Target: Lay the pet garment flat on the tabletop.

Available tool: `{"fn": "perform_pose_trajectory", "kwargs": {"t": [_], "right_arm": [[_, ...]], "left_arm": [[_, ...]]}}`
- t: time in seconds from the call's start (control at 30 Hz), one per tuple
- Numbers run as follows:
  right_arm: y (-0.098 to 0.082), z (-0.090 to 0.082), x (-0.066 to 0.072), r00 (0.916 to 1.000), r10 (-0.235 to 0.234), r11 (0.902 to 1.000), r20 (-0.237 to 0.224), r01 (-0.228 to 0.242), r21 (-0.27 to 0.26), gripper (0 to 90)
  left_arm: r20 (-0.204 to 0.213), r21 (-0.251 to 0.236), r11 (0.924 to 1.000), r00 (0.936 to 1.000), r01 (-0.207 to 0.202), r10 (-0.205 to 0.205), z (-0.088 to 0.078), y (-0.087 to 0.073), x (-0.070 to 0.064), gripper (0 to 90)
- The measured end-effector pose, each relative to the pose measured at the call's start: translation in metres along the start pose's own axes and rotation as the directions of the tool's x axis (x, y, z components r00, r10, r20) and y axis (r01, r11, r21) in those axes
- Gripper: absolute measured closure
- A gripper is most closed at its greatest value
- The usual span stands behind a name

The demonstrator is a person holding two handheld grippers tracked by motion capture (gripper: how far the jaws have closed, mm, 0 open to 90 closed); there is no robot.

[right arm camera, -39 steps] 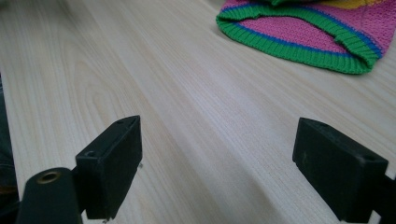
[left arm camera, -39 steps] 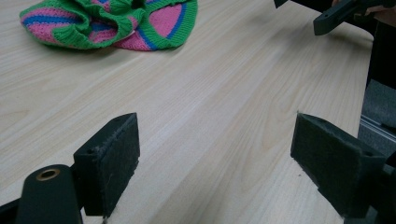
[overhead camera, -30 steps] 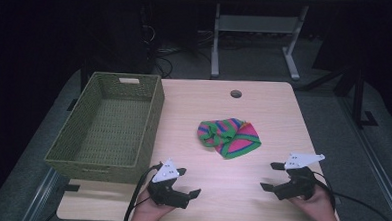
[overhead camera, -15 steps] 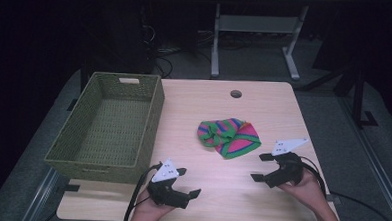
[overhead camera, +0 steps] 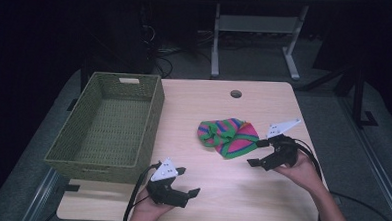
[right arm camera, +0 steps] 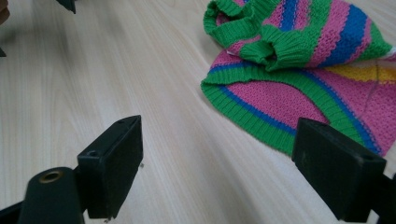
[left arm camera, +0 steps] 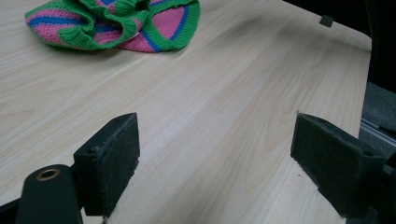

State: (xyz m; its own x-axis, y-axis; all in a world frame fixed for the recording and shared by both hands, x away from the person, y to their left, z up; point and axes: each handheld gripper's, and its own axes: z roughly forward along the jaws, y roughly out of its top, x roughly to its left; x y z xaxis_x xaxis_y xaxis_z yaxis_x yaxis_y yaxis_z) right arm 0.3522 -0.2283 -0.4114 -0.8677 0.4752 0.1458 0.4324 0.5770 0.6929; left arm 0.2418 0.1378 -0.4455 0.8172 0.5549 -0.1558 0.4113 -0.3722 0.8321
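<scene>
Where the high view looks down on the table (overhead camera: 230,192), we see our right gripper (overhead camera: 256,154) just beside the striped knit (overhead camera: 228,137), its jaws apart and pointing at the knit's near edge, while our left gripper (overhead camera: 186,182) rests near the front edge, well apart from the knit, jaws also spread. The knit lies crumpled right of the table's middle, so we cannot tell what garment it is. A woven basket (overhead camera: 108,124) stands at the left side, overhanging the edge a little; a round hole (overhead camera: 236,93) sits near the far edge. The room behind is dark, with a metal frame (overhead camera: 252,38) and cables barely made out. In the left gripper view, our pads (left arm camera: 114,158) stand wide over bare pale wood, and the knit (left arm camera: 116,23) is cut off at the top. In the right gripper view, the jaws gape with the knit (right arm camera: 299,74) close ahead, its green hem reaching behind the right-hand pad (right arm camera: 336,172); its far side runs out of frame.
</scene>
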Motion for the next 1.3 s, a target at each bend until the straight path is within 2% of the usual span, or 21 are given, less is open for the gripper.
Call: {"fn": "perform_pose_trajectory", "kwargs": {"t": [0.17,0.4,0.63,0.83,0.93,1.13,1.2,1.3], "right_arm": [[0.009,0.002,-0.006,1.0000,-0.003,0.9999,0.006,0.003,0.014,16.1],[0.034,0.002,-0.019,0.9998,-0.007,0.9997,0.019,0.007,0.024,16.2],[0.050,0.008,-0.028,0.9998,-0.009,0.9991,0.019,0.008,0.042,16.2],[0.068,0.017,-0.037,0.9995,-0.028,0.9968,0.016,0.026,0.076,16.3],[0.076,0.022,-0.040,0.9996,-0.023,0.9955,0.017,0.021,0.092,16.3],[0.083,0.034,-0.047,0.9997,-0.022,0.9935,0.007,0.021,0.112,16.3],[0.085,0.042,-0.050,0.9992,-0.038,0.9905,0.016,0.035,0.133,16.4],[0.086,0.047,-0.050,0.9994,-0.033,0.9912,0.012,0.031,0.129,16.7]], "left_arm": [[-0.001,-0.006,1.0000,1.0000,-0.001,0.001,0.000,0.000,0.000,15.3],[-0.001,-0.011,0.9999,1.0000,0.003,-0.003,-0.002,0.000,0.002,15.3],[-0.002,-0.015,0.9999,1.0000,0.001,-0.001,-0.002,0.000,0.002,15.3],[0.003,-0.015,0.9999,1.0000,0.008,-0.008,-0.003,0.001,0.004,15.3],[0.006,-0.013,0.9999,1.0000,0.005,-0.005,-0.002,0.001,0.005,15.3],[0.009,-0.022,0.9997,0.9999,0.011,-0.011,-0.003,0.001,0.005,15.3],[0.008,-0.022,0.9997,0.9999,0.011,-0.011,-0.003,0.001,0.006,15.3],[0.009,-0.027,0.9995,0.9998,0.018,-0.018,-0.003,0.001,0.006,15.3]]}}
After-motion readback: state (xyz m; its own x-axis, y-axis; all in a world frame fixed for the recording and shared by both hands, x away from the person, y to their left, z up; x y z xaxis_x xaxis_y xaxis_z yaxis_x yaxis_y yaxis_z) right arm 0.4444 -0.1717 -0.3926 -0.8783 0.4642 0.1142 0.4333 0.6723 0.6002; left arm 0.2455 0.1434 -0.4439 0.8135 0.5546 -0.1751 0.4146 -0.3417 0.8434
